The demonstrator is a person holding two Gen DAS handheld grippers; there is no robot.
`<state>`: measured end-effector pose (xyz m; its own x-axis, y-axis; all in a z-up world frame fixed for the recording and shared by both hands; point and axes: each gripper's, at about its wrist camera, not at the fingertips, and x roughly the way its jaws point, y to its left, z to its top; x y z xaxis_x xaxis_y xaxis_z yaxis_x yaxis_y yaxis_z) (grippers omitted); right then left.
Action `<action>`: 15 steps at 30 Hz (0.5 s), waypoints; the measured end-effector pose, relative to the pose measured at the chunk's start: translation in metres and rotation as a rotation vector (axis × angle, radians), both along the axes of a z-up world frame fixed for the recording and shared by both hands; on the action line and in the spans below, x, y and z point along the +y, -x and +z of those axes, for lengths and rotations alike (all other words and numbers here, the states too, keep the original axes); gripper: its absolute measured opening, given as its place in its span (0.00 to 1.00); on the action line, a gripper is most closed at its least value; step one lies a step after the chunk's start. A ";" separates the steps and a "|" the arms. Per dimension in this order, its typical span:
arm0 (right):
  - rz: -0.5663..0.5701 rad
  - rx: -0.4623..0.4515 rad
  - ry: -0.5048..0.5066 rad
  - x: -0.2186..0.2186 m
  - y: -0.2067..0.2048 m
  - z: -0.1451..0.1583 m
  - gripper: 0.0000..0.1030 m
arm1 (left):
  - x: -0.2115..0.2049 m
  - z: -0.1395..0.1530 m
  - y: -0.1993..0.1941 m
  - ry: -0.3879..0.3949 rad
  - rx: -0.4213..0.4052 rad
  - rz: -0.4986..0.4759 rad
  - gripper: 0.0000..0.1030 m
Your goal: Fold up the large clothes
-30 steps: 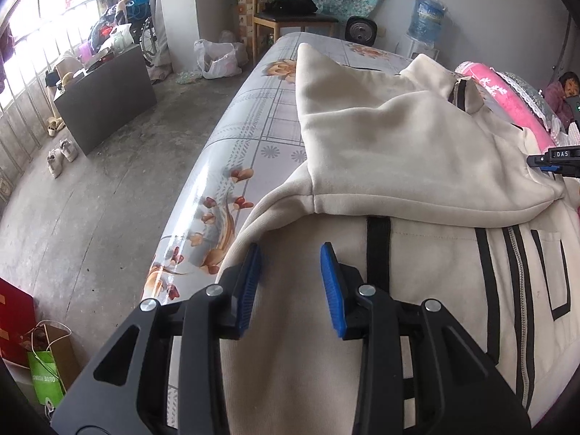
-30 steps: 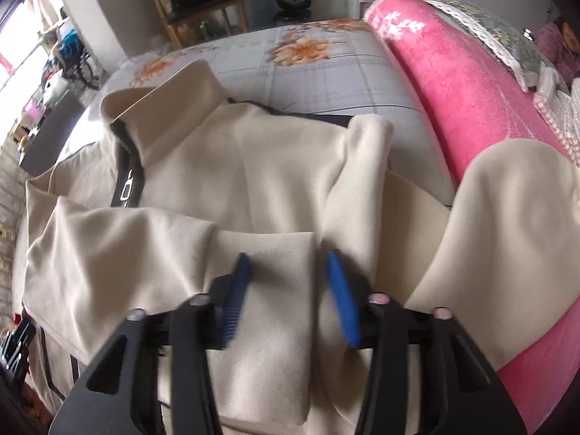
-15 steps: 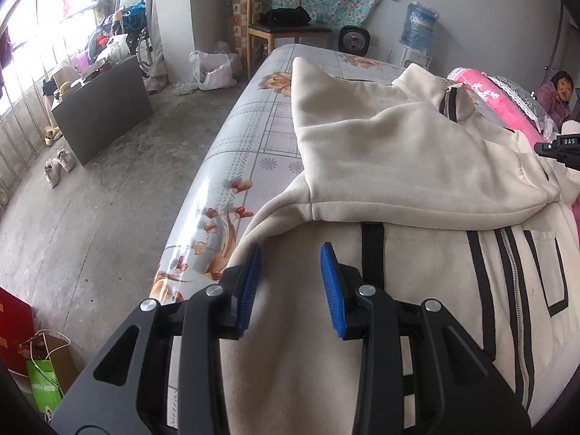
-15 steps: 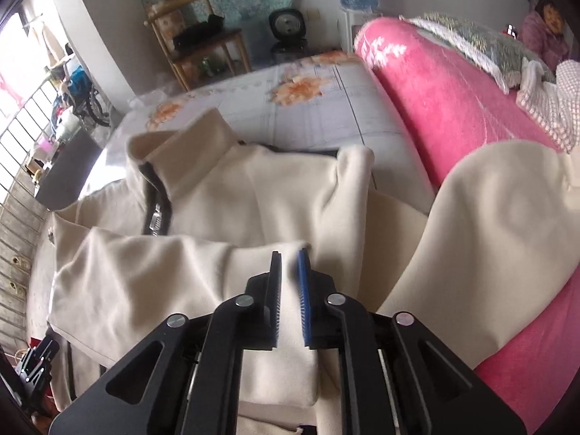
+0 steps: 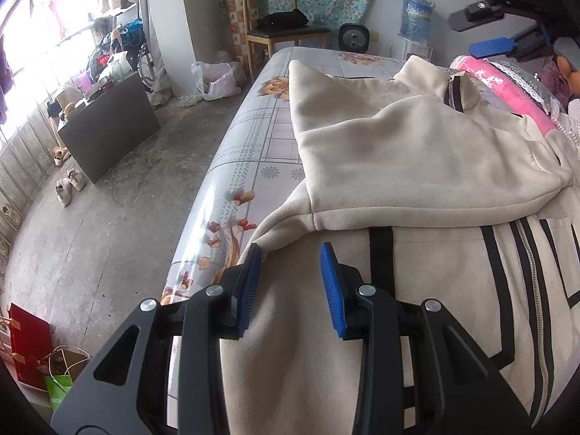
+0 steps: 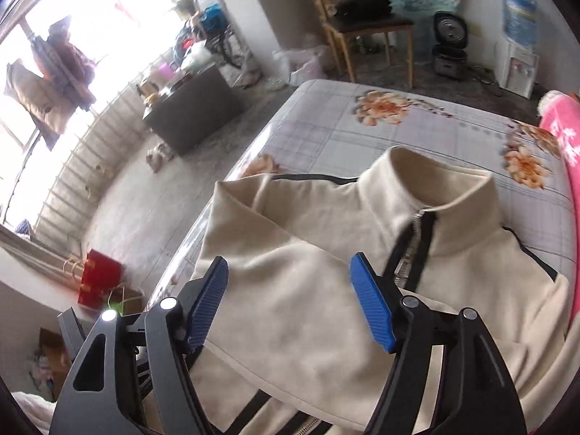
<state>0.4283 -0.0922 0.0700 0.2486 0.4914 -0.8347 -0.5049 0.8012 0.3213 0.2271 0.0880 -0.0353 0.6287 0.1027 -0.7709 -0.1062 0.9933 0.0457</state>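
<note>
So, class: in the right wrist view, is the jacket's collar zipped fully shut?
No: the collar of the jacket gapes at the front, with the zipper parted below it.

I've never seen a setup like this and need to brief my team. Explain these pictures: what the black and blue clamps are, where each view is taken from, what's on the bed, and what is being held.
There is no robot here. A person holds a hand tool in each hand, each with two blue-padded fingers and a wide-angle camera looking along them.

One view comes from the left gripper, low over the cream jacket near the edge of the bed. Its jaws stand partly apart over the fabric; whether they pinch it, I cannot tell.

The other view comes from the right gripper, raised above the jacket's collar and zip. Its jaws have just opened and hold nothing.

The jacket lies with a sleeve folded across its front. A pink blanket lies beside it.
</note>
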 end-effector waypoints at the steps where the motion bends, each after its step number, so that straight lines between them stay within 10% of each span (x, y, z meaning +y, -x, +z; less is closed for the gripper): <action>1: 0.012 0.006 0.014 0.010 -0.004 -0.002 0.67 | 0.000 0.000 0.000 -0.001 -0.003 0.002 0.32; 15: 0.144 0.221 0.072 0.132 -0.065 -0.069 0.66 | 0.013 0.000 0.004 0.037 -0.041 0.064 0.11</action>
